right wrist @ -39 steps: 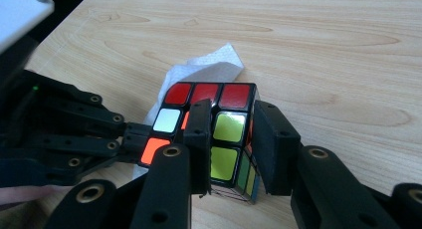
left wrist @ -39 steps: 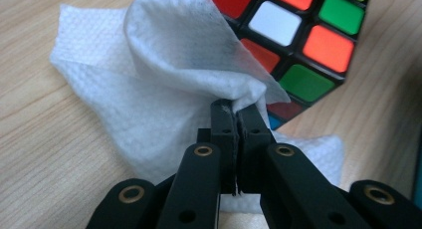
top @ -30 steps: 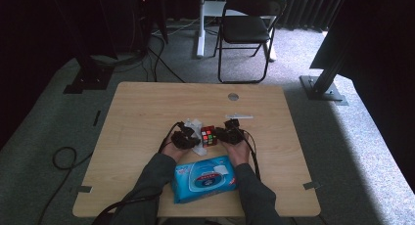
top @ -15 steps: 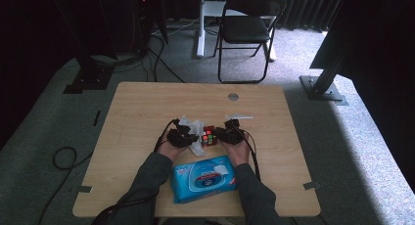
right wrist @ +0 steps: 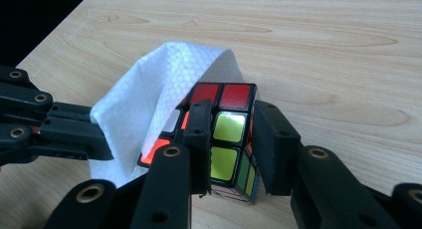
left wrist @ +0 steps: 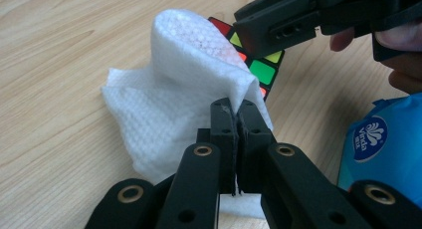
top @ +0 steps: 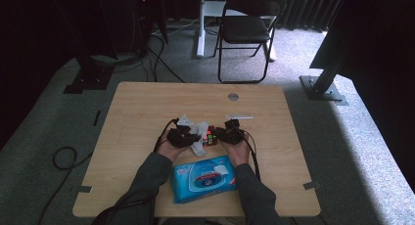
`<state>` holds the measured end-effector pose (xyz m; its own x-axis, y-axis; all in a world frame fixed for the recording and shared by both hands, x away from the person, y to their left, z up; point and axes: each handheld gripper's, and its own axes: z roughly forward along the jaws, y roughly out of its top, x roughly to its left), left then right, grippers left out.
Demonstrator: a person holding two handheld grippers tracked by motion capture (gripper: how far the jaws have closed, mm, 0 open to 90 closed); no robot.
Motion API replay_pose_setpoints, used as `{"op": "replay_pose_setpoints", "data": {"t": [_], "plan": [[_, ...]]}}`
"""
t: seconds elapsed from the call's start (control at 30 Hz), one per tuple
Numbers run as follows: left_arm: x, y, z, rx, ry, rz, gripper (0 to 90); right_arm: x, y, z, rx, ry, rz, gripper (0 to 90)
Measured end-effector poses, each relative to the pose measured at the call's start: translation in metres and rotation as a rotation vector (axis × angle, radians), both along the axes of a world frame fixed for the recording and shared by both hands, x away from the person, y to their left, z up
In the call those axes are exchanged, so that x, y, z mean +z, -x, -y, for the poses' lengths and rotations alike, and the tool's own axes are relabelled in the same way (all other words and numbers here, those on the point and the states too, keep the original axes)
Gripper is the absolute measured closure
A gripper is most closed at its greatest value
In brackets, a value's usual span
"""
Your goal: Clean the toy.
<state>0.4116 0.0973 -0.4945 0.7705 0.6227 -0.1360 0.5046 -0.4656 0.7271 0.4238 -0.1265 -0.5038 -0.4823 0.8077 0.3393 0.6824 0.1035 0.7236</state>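
A colourful puzzle cube (right wrist: 229,134) sits low over the wooden table (top: 147,107), with my right gripper (right wrist: 230,124) shut on it, one pad on each side. A white wet wipe (left wrist: 184,79) is draped over the cube's (left wrist: 259,64) far side. My left gripper (left wrist: 233,112) is shut on a fold of that wipe. In the high view the two grippers face each other, the left gripper (top: 188,137) and right gripper (top: 222,135) on either side of the cube (top: 211,136), with the wipe (top: 195,129) between them.
A blue pack of wet wipes (top: 204,177) lies near the table's front edge, between the person's forearms. A thin white strip (top: 240,117) lies just behind the right gripper. A round grommet (top: 233,96) is set in the tabletop farther back. A black chair (top: 247,29) stands beyond the table.
My left gripper has risen a little with the wipe. The right gripper and the cube have kept still.
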Motion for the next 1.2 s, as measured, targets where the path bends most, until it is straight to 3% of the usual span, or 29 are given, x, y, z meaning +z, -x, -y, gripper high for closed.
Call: {"op": "replay_pose_setpoints", "data": {"t": [0.2,0.6,0.9,1.0,1.2], "plan": [[0.0,0.001,0.003,-0.016,0.005,-0.002,87.9,0.0,0.0,0.0,0.001,0.0,0.0,70.0],[-0.002,0.001,0.009,-0.028,-0.053,0.009,87.8,0.0,0.0,0.0,0.002,0.004,0.0,70.1],[-0.004,0.001,0.008,-0.023,-0.07,0.007,88.0,0.0,0.0,0.0,-0.001,0.001,0.001,70.1],[-0.013,0.001,0.012,-0.036,-0.126,-0.007,88.0,0.0,0.0,0.0,-0.001,0.0,0.0,70.1],[-0.026,-0.002,0.016,-0.037,-0.135,-0.039,88.0,0.0,0.0,0.0,-0.001,-0.002,0.001,70.4]]}}
